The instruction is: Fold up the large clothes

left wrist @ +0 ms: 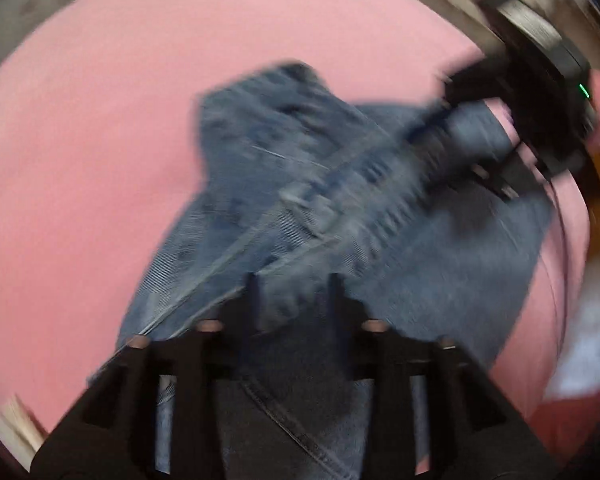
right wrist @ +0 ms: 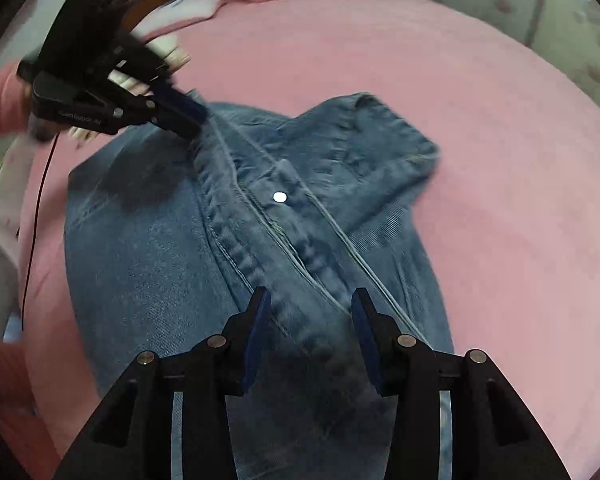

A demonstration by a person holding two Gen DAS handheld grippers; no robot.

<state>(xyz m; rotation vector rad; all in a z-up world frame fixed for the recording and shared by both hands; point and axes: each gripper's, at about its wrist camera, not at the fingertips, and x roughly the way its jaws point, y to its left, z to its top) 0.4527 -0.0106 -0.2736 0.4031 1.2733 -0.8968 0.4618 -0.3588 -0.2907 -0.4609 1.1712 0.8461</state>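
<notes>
Pink bedspread [right wrist: 480, 128] under denim jeans [right wrist: 148, 264] — waistband doubled over, white button [right wrist: 279, 197] at centre. Left gripper [left wrist: 294, 292] and right gripper [right wrist: 310, 308] both parted above that waistband, gripping nothing. Probably one fold down — more left.

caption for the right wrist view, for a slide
Right gripper open above a folded denim garment on a pink bedcover, left gripper at its far edge.

No legible text; tool [right wrist: 180, 114] lettering blurred.
</notes>
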